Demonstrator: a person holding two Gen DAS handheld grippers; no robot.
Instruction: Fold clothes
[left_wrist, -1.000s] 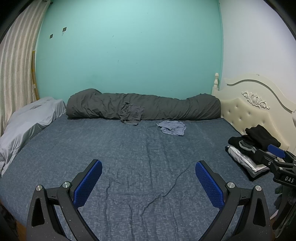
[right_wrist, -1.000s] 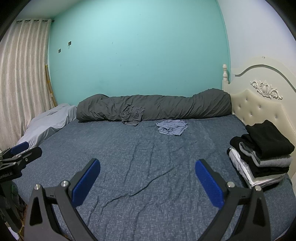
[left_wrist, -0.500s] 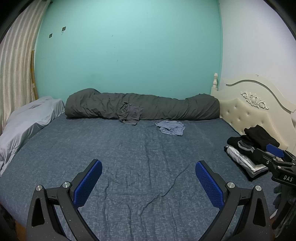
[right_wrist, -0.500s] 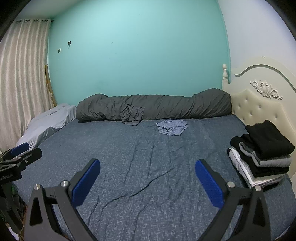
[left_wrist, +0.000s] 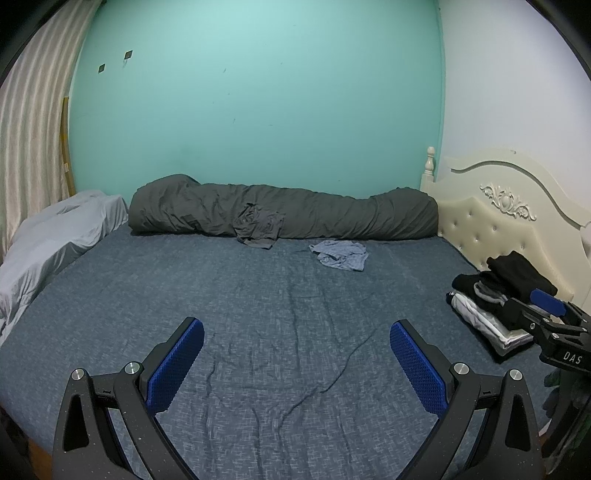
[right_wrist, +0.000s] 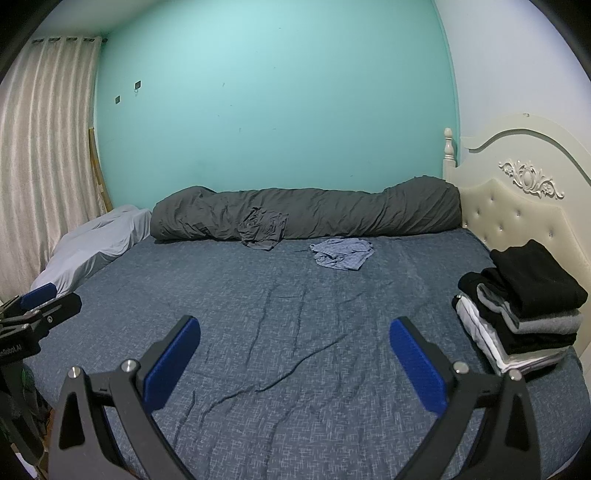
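Clothes: 2 crumpled garments, one grey (left_wrist: 258, 227), one blue (left_wrist: 340, 254), lay near the rolled duvet (left_wrist: 284, 216); a folded stack (right_wrist: 524, 317) sat apart. Nothing had shifted over the last second. Both grippers, left (left_wrist: 295, 354) and right (right_wrist: 293, 354), hovered wide and empty.

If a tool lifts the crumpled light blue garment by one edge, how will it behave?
The crumpled light blue cloth garment probably hangs limp and unfolds, since it lies in soft, loose wrinkles. It looks thin, so likely light. Pushed, it would probably bunch up on the textured blue bed sheet rather than slide.

Blue-sheeted bed (right_wrist: 295, 314), rolled grey duvet (right_wrist: 314, 212), crumpled light-blue garment (right_wrist: 341, 253), folded clothes stack (right_wrist: 521, 314), pale pillow (right_wrist: 99, 240)
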